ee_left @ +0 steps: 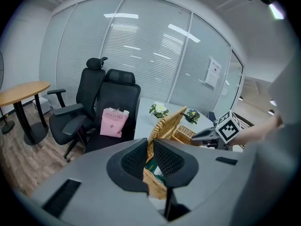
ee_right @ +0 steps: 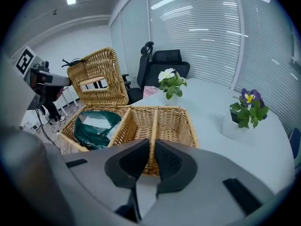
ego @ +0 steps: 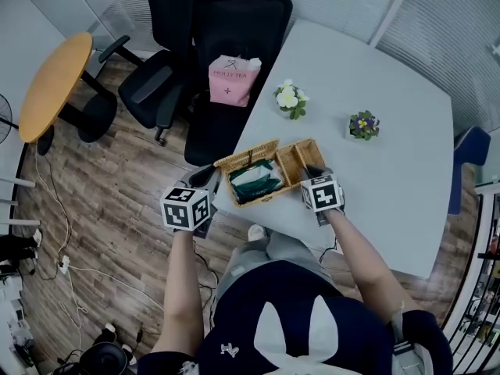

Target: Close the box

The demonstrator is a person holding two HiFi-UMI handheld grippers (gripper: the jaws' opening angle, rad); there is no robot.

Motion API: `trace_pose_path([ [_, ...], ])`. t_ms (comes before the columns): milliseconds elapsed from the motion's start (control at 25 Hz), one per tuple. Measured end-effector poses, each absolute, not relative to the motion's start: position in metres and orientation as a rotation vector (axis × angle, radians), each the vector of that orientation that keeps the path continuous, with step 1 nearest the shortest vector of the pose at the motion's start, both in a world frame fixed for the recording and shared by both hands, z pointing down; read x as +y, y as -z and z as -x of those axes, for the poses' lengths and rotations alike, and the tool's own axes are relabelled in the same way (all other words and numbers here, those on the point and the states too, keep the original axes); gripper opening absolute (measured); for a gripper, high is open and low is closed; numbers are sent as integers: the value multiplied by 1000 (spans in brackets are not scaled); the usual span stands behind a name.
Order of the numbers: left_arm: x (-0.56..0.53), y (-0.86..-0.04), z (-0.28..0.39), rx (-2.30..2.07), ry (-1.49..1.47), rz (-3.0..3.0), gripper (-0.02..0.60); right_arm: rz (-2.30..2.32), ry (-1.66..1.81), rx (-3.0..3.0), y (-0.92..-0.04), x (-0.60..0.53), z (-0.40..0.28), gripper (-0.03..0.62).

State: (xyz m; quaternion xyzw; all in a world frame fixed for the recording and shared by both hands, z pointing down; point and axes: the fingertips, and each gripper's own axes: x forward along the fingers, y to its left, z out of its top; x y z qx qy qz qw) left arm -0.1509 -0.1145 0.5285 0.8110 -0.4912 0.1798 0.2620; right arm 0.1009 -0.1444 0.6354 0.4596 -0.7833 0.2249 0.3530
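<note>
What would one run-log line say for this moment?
left gripper: fingers shut on raised lid | right gripper: fingers shut on wicker box | lid: not yet down

Most of the wicker box (ee_left: 155, 182) is hidden behind the left hand-held gripper (ee_left: 149, 141).

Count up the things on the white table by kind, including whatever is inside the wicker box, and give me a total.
wicker box: 1
potted flowers: 2, one white and one purple
green packet in the box: 1
Total: 4
</note>
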Motion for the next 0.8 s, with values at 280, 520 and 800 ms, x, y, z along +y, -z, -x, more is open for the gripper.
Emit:
trace_pose_path([
  [280,-101,-532,144,-1374,-524,-2151,49,-1173,-629,-2037,-637,-144,-101,46],
  [520,-92,-533,144,-1412,-554,-2113,49,-1165,-647,-2038,-635,-145,-99,46],
  [800,-86,-536,141,-1426,-583,-2083,49,-1155,-659,-2039,-635,-144,-99,46],
])
